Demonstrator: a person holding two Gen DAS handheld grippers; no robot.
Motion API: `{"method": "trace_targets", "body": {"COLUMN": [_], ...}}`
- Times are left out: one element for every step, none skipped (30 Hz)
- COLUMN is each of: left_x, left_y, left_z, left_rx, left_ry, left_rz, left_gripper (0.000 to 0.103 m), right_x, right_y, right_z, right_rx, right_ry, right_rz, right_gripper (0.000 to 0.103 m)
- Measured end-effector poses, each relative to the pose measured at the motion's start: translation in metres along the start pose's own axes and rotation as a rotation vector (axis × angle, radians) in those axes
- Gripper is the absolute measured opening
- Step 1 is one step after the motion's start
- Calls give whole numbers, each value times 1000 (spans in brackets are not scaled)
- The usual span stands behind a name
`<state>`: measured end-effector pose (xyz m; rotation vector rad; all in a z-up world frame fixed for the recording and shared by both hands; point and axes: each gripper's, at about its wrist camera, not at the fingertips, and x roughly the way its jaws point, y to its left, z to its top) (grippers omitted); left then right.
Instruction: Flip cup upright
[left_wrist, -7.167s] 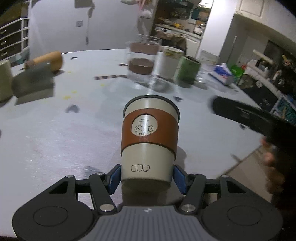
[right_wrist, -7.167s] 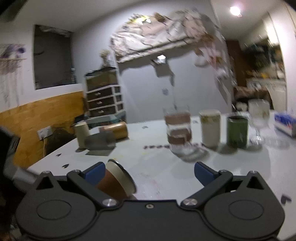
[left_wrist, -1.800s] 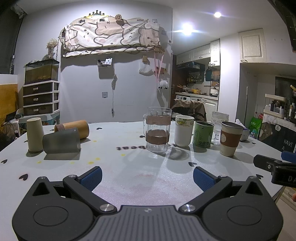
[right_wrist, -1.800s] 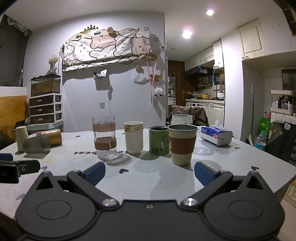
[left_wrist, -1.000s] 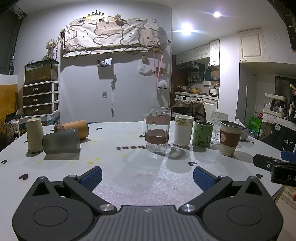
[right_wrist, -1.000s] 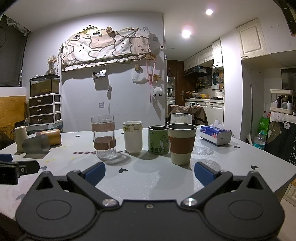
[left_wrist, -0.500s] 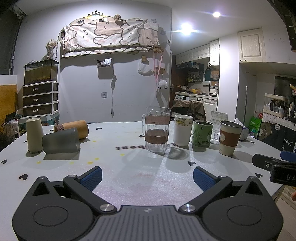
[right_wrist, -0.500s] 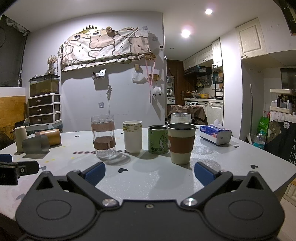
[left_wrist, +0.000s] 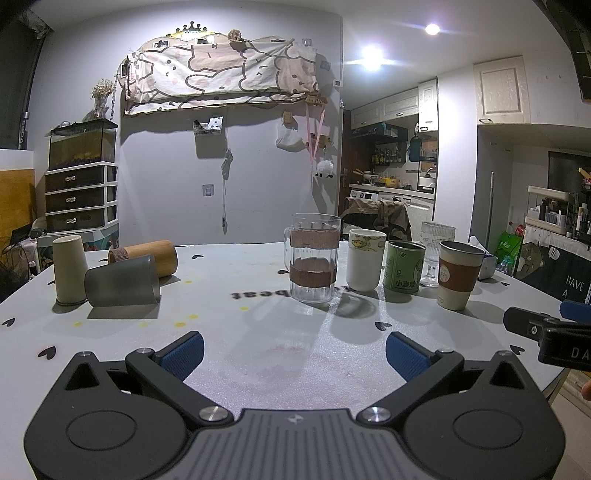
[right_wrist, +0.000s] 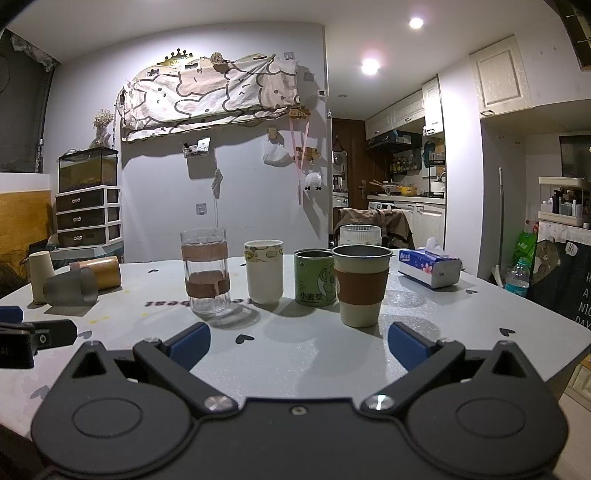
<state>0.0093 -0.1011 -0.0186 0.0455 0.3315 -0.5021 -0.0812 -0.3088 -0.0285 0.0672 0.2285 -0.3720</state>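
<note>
Since half a second ago nothing has visibly shifted. Left gripper (left_wrist: 294, 353) and right gripper (right_wrist: 298, 344) hover spread wide, holding nothing, over bare white table (right_wrist: 303, 354) near its front edge. The sleeved cup (right_wrist: 361, 285) stands upright beside the green tin (right_wrist: 314, 277) (possibly touching), mouth up, brown band mid-body.

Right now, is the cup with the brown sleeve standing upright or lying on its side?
Upright. The cup with the brown sleeve stands on its base on the table, open rim up.
</note>
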Motion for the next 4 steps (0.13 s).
{"method": "trace_targets", "body": {"left_x": [0,0,0,0], "left_y": [0,0,0,0], "left_z": [0,0,0,0], "left_rx": [0,0,0,0], "left_ry": [0,0,0,0], "left_rz": [0,1,1,1], "left_gripper": [103,103,103,103], "right_x": [0,0,0,0], "right_y": [0,0,0,0], "right_z": [0,0,0,0], "right_rx": [0,0,0,0], "right_ry": [0,0,0,0], "right_rz": [0,0,0,0], "right_gripper": [103,103,103,103]}}
